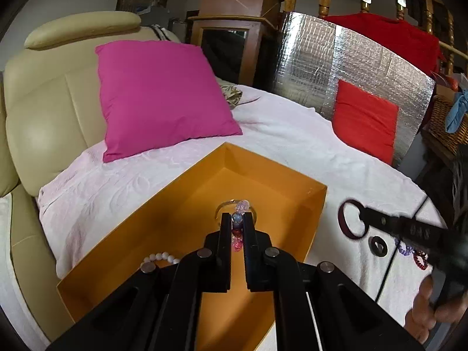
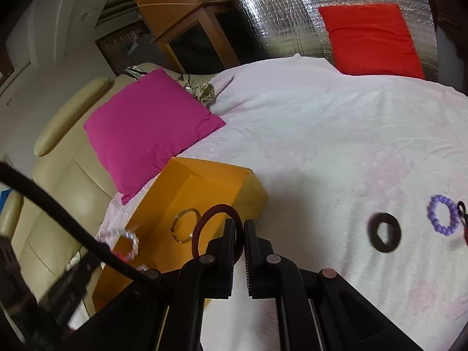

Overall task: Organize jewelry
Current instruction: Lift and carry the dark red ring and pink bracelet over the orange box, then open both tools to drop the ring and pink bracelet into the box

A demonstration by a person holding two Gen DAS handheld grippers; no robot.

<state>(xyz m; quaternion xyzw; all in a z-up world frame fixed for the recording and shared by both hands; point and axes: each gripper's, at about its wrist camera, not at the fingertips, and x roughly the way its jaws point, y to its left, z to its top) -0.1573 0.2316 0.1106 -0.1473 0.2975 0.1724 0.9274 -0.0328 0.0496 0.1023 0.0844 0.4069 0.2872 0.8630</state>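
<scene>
An open orange box lies on the pale pink bedspread. Over its inside, my left gripper is shut on a string of clear, blue and red beads. A thin gold bangle and a white pearl bracelet lie in the box. My right gripper is shut on a dark red ribbed ring bracelet, held near the box's right side. From this view the gold bangle and the beaded string also show.
A black ring, a purple bead bracelet and a small red piece lie on the bedspread to the right. A magenta cushion leans on the cream headboard. A red cushion rests against a silver foil panel.
</scene>
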